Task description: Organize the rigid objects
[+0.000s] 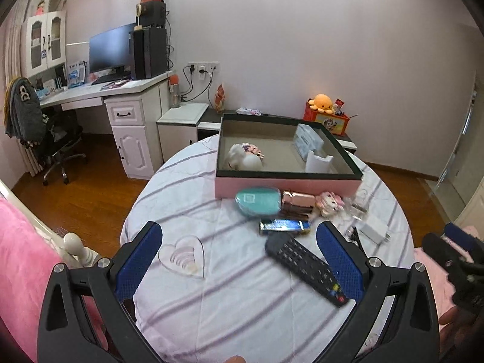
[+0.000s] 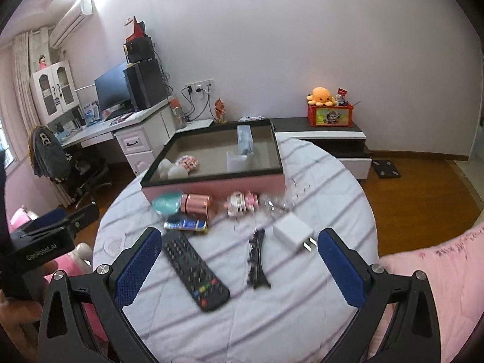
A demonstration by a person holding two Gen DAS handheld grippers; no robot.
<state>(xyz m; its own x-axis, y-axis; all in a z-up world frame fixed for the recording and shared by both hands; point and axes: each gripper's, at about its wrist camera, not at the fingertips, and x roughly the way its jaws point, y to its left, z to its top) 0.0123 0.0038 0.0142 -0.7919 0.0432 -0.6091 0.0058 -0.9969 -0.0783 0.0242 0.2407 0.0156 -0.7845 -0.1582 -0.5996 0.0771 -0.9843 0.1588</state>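
Both jaws are gaping empty as I'm hovering the left gripper (image 1: pixel 239 260) and right gripper (image 2: pixel 239 264) over the counter (image 2: pixel 302 317), lining up the remote (image 2: pixel 195 270) lying short of the pink box (image 2: pixel 217 186).

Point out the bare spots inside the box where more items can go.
The box floor is bare through the middle, between the white round item with the floral piece at its left end and the white stand and tissue pack at its right. The back strip is also open. Both ends are crowded.
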